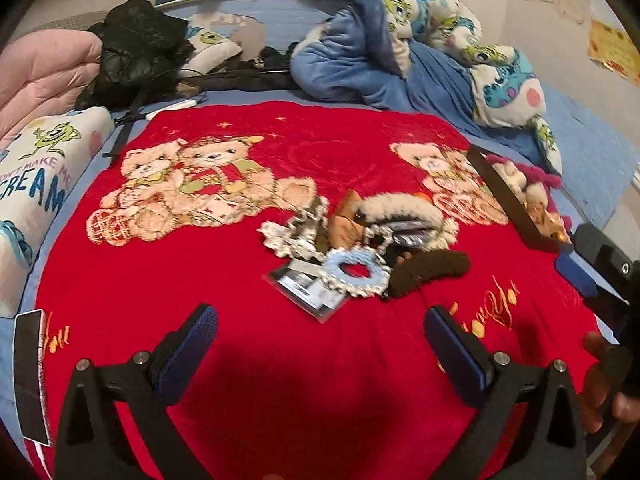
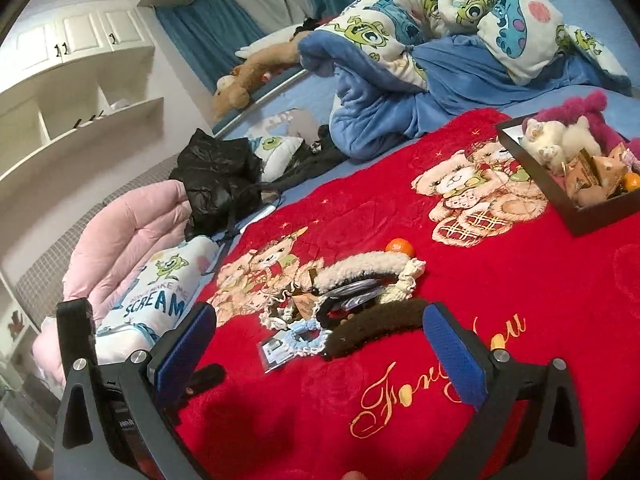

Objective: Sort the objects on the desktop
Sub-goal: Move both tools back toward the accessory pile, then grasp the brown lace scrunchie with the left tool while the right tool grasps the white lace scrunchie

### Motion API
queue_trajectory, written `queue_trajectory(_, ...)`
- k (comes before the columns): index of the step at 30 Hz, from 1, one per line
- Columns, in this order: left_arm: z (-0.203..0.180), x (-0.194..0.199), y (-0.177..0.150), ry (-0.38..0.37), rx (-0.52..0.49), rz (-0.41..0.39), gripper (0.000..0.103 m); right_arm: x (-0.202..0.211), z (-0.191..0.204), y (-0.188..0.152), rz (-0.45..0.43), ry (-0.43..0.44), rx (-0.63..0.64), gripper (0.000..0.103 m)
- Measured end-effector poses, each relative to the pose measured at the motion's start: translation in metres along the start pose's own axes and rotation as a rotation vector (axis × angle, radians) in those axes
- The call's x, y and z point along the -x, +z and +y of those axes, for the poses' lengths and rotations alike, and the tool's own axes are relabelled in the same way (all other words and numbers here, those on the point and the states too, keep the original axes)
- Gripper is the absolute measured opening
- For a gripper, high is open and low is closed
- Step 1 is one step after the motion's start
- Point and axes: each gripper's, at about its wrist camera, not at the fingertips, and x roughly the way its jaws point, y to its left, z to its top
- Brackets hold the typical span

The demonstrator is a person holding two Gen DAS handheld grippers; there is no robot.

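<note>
A pile of small items lies on the red bear blanket (image 1: 224,280): a light blue scrunchie (image 1: 356,271), a brown fuzzy hair clip (image 1: 430,266), a white fuzzy headband (image 1: 400,204), a cream scrunchie (image 1: 296,232) and a packaged card (image 1: 304,286). In the right wrist view the same pile shows the brown clip (image 2: 376,330), blue scrunchie (image 2: 304,338), white headband (image 2: 360,266) and a small orange (image 2: 399,247). A dark tray (image 2: 592,216) holds plush toys at the right; it also shows in the left wrist view (image 1: 508,200). My left gripper (image 1: 320,344) is open and empty, short of the pile. My right gripper (image 2: 320,344) is open and empty, near the brown clip.
A rumpled blue cartoon duvet (image 2: 400,80) lies beyond the blanket. A black bag (image 1: 136,52), a pink quilt (image 1: 44,76) and a "SCREAM" pillow (image 1: 44,168) sit at the left. White shelves (image 2: 80,120) stand on the far wall.
</note>
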Motion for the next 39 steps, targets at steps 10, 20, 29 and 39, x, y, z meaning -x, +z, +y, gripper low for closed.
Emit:
queue_trajectory(10,0.012,-0.006,0.023,0.024,0.022,-0.030,0.103,-0.006,-0.006,0.016,0.001,-0.030,-0.034,0.103)
queue_trajectory(20,0.006,-0.042,0.042,-0.195,-0.027,-0.008,0.103,-0.030,-0.024,0.026,0.001,-0.047,-0.079,0.103)
queue_trajectory(29,0.014,-0.092,0.070,-0.262,-0.031,0.055,0.102,-0.062,-0.032,0.026,0.050,-0.055,-0.109,0.098)
queue_trajectory(39,0.014,-0.128,0.082,-0.314,-0.091,0.113,0.087,-0.092,-0.045,0.027,0.121,-0.113,-0.084,0.070)
